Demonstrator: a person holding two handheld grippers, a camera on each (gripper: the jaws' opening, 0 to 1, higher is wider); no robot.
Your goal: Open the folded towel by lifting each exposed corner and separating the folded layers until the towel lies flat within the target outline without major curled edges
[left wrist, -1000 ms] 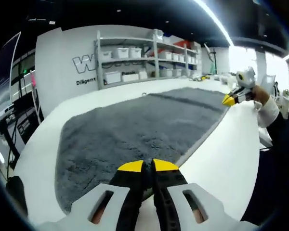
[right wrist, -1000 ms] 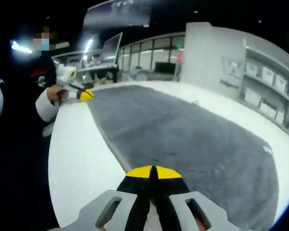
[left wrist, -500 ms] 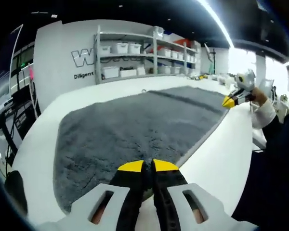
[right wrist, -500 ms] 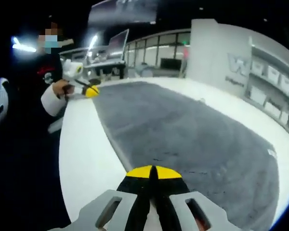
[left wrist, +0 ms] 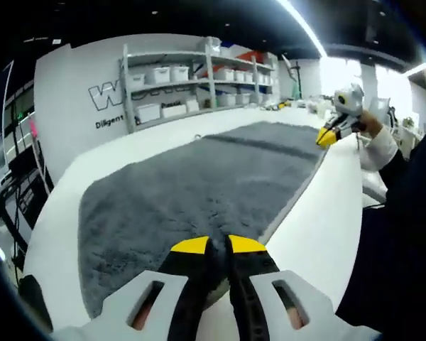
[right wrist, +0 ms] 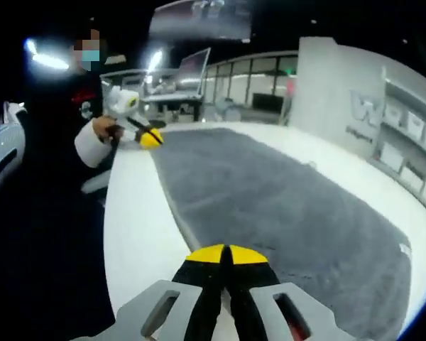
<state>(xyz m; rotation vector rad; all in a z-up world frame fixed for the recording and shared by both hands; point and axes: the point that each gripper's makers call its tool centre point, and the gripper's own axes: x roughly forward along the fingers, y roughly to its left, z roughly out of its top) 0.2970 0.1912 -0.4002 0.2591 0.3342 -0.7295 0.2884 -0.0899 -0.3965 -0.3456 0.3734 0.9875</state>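
Grey towel (left wrist: 199, 188) is spread flat on the white table (left wrist: 326, 220), each near corner pinched between the closed jaws of the left gripper (left wrist: 218, 246) and right gripper (right wrist: 224, 253), with storage shelves (left wrist: 192, 89) seen beyond.

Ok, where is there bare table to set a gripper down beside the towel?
The widest free patch is the white table strip between the grey towel and the person. A second bare band runs along the far edge, toward the shelves. It is tight at both near corners, where the left gripper and right gripper pinch the towel.
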